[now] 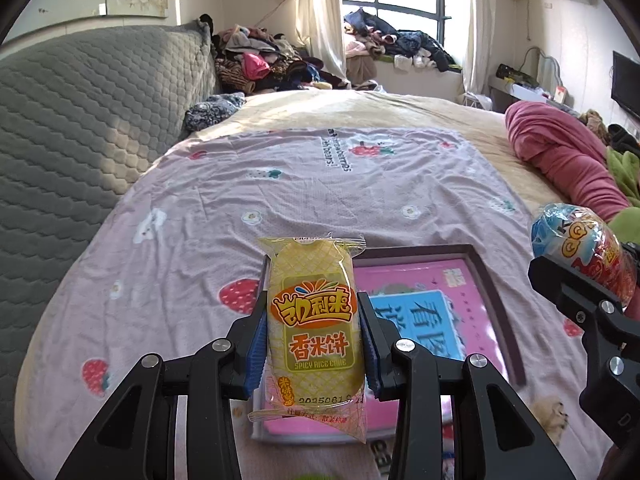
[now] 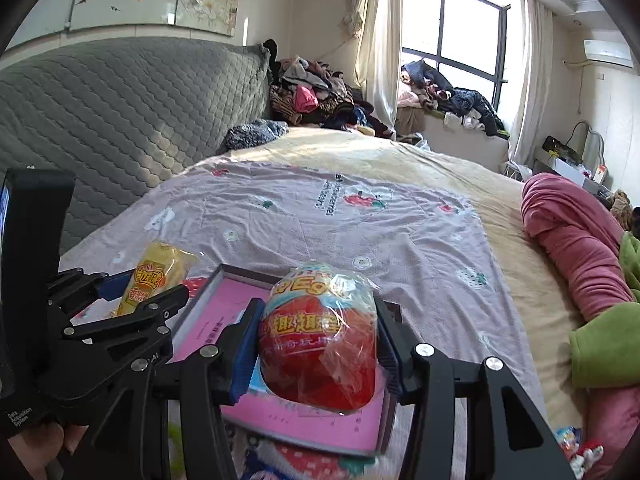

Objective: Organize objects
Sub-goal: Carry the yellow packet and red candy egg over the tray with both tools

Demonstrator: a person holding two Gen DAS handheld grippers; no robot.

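While hovering above a pink-lined tray (image 1: 496, 304) on the bed (image 1: 304, 184), the left tongs (image 1: 316, 340) are pinching a yellow rice cake packet (image 1: 314, 320) at mid-length, and the right tongs (image 2: 316, 348) are clasping a red toy egg (image 2: 320, 352) in crinkly wrap. Both are looking light; the film is likely slippery, the cake brittle.

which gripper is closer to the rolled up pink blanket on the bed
Right. The right gripper, holding the red egg toy, is on the pink blanket side; the left gripper sits farther away.
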